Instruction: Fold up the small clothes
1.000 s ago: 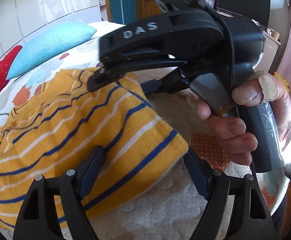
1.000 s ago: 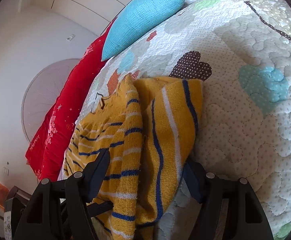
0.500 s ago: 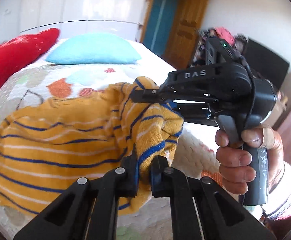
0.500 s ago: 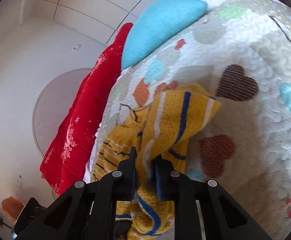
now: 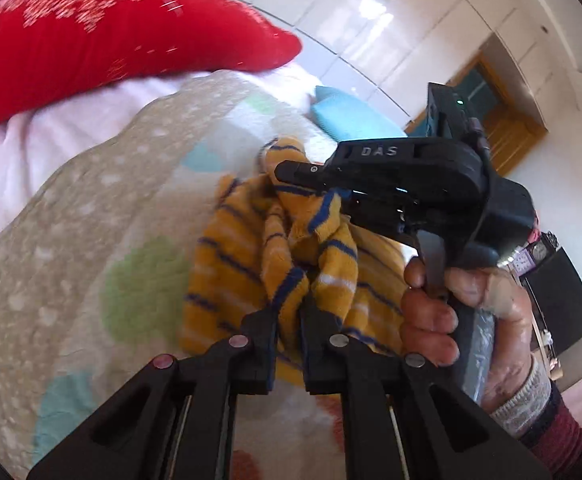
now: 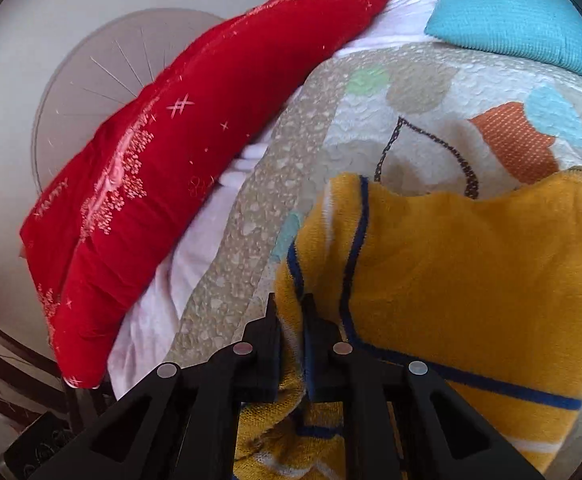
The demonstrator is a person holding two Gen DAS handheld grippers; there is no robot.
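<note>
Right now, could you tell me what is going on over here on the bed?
A person is folding a small yellow garment with blue stripes on a patchwork quilt, using a handheld gripper in each hand. The left gripper is shut on a bunched edge of the garment, and the right gripper is shut on another edge of it. In the left wrist view, the person's right hand holds its gripper close beside the left one. A red cushion and a blue pillow lie beyond.
</note>
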